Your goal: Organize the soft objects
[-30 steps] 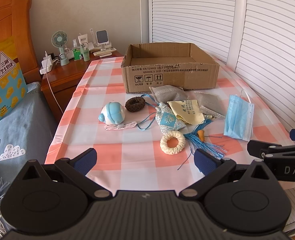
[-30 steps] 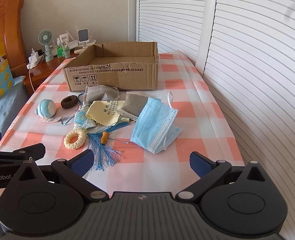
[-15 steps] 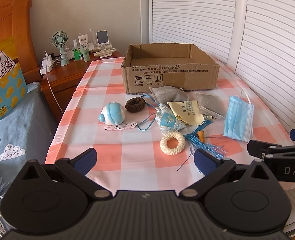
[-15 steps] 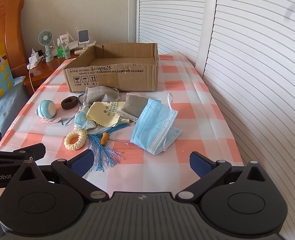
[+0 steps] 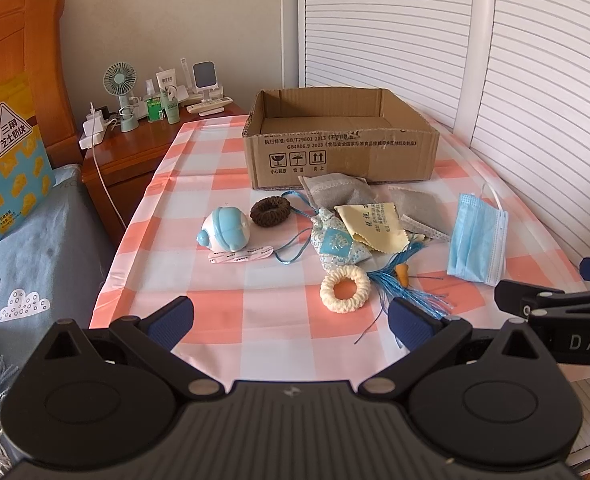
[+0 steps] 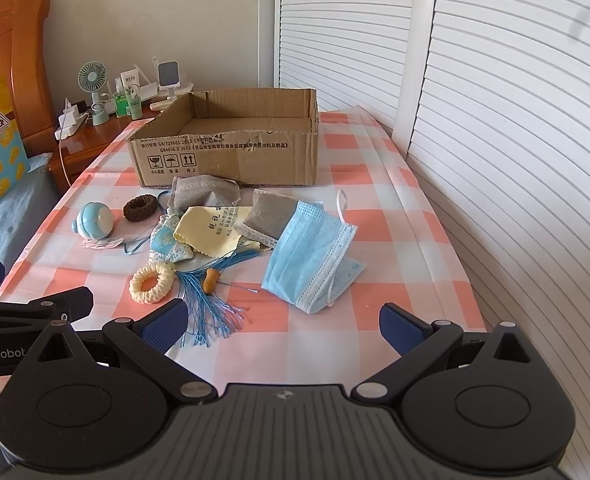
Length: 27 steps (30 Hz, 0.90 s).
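Left hand-held gripper [image 5: 291, 320] open, empty, over counter's [image 5: 223, 312] near edge | right hand-held gripper [image 6: 283, 326] open, empty, beside it | face mask [image 6: 311, 256], cloths, pouches, hair ties mid-counter | cardboard box [image 6: 231, 152] empty at far edge

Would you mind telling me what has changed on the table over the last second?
Nothing visibly changed. The left gripper and right gripper are both open and empty as before, short of the face mask, cream scrunchie and other soft items, which lie unmoved before the cardboard box.
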Tool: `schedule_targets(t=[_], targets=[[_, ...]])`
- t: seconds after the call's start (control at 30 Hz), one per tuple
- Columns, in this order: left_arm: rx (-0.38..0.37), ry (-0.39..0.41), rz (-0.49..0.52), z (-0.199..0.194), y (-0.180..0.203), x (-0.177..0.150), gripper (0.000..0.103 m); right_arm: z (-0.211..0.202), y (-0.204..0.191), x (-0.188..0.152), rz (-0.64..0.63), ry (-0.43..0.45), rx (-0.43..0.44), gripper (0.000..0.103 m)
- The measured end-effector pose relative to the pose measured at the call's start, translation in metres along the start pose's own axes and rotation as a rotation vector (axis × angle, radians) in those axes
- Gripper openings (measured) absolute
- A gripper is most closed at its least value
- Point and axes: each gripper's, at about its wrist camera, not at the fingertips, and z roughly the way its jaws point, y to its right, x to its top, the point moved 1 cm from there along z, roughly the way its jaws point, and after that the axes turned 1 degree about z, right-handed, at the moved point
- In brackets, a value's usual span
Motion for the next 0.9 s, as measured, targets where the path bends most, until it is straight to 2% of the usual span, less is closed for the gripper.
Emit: schedule_targets(t=[0.4,0.9], targets=[[-0.004,0.004,0.000,0.001,0.002,0.005,0.102,0.001,-0.001,0.001,-0.009,0.015,0.001,0.103],[-0.044,0.024,0.022,0.014,-0.001,0.009,0.102,0.010,-0.002,0.003,-0.053,0.031,0.022,0.103]])
